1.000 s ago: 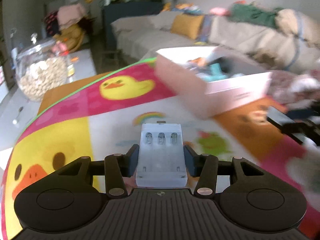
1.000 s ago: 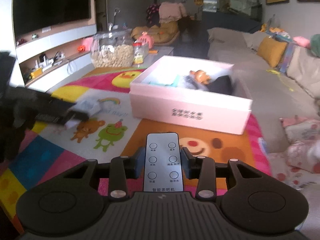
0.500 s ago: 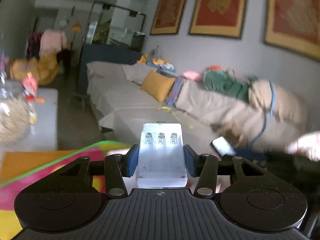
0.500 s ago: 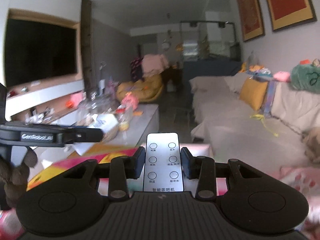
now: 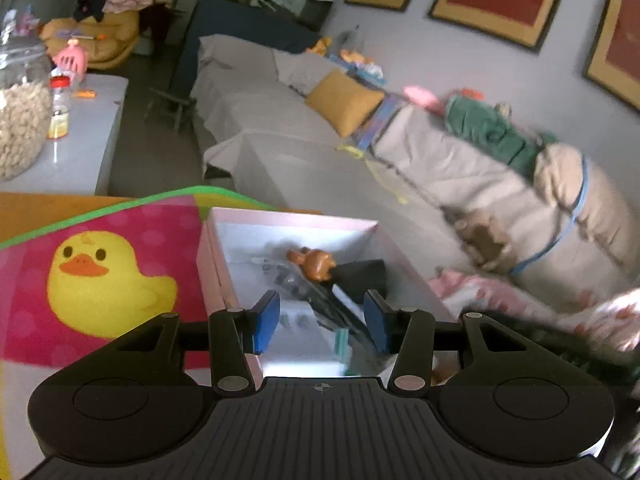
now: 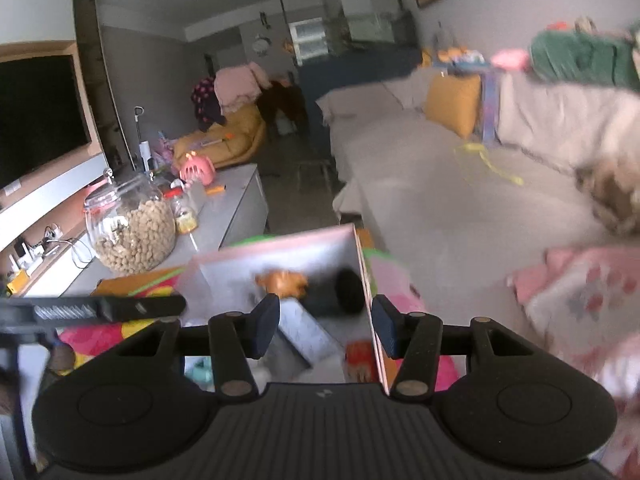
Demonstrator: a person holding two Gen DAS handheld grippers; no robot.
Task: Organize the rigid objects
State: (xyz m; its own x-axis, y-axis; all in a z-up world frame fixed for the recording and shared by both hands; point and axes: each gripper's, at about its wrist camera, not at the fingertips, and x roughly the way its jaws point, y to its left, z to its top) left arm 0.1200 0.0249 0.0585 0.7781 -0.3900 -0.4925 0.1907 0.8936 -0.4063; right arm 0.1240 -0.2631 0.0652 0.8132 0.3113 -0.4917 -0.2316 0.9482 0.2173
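So the pink box [image 5: 208,264] is the anchor here, sitting on the cartoon play mat [image 5: 132,240] with the yellow duck [image 5: 108,280] print just left of it. The left gripper [image 5: 320,316] is hovering over the box's near end, jaws spread and holding nothing. Inside the box an orange toy figure [image 5: 314,264] is lying toward the far wall, a black object [image 5: 364,276] right of it. The right gripper [image 6: 326,324] is also hanging over the box [image 6: 280,244], jaws having just been opening, nothing between them. A grey remote [image 6: 306,336] is lying inside, blurry. A glass jar of kibble [image 6: 132,232] is standing on the low table beyond the box's left corner.
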